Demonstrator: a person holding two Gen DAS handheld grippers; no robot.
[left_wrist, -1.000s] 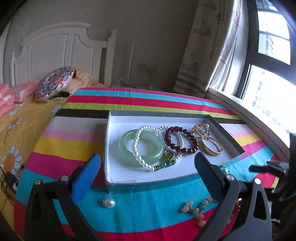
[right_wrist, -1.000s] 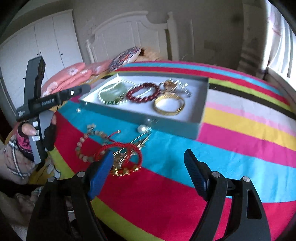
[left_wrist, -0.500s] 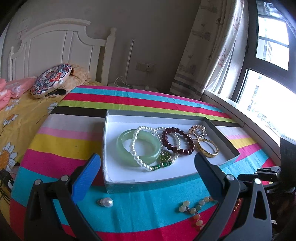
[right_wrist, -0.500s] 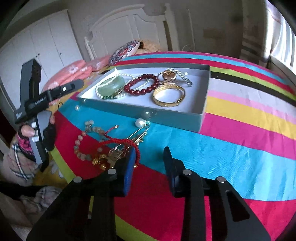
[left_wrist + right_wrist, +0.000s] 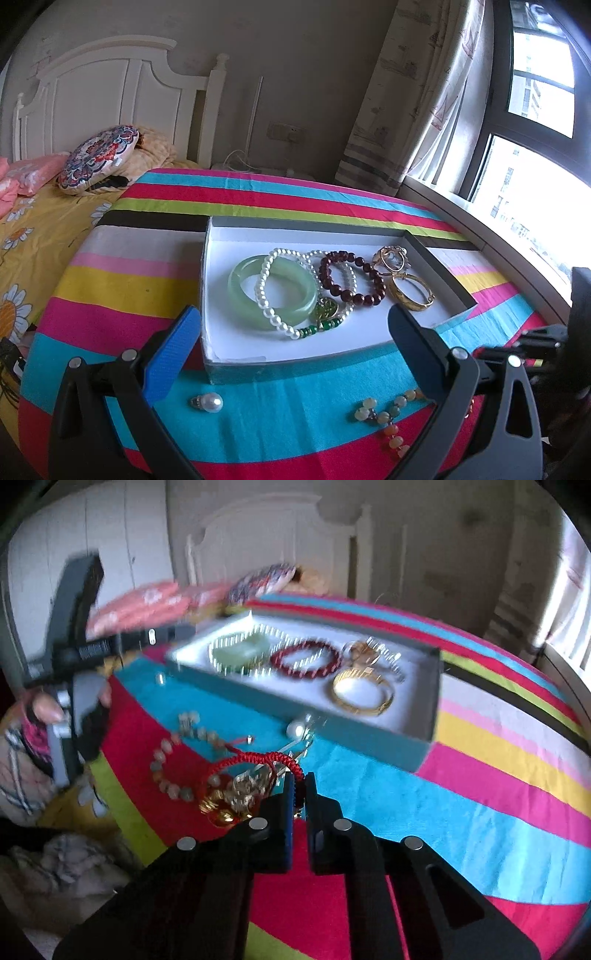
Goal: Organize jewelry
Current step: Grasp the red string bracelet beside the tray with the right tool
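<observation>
A grey box [image 5: 436, 254] with a white inside holds a jade bangle [image 5: 258, 291], a pearl bracelet [image 5: 273, 317], a dark red bead bracelet [image 5: 354, 277] and a gold bangle [image 5: 410, 295]. My left gripper [image 5: 291, 332] is open and empty before the box's near wall. My right gripper [image 5: 299, 790] is shut on a red cord bracelet [image 5: 255, 760] with gold charms [image 5: 232, 801], at its right end, on the cloth. The box also shows in the right wrist view [image 5: 432, 686], blurred.
A loose pearl [image 5: 210, 402] and a pale bead bracelet [image 5: 384, 417] lie on the striped cloth [image 5: 129, 280] in front of the box. Another pearl [image 5: 295, 729] and a pin lie by the box wall. A bed [image 5: 33, 221] is at the left, a window [image 5: 528, 184] at the right.
My right gripper has moved forward and closed its jaws onto the red cord bracelet. The left gripper has stayed open and drifted slightly.
</observation>
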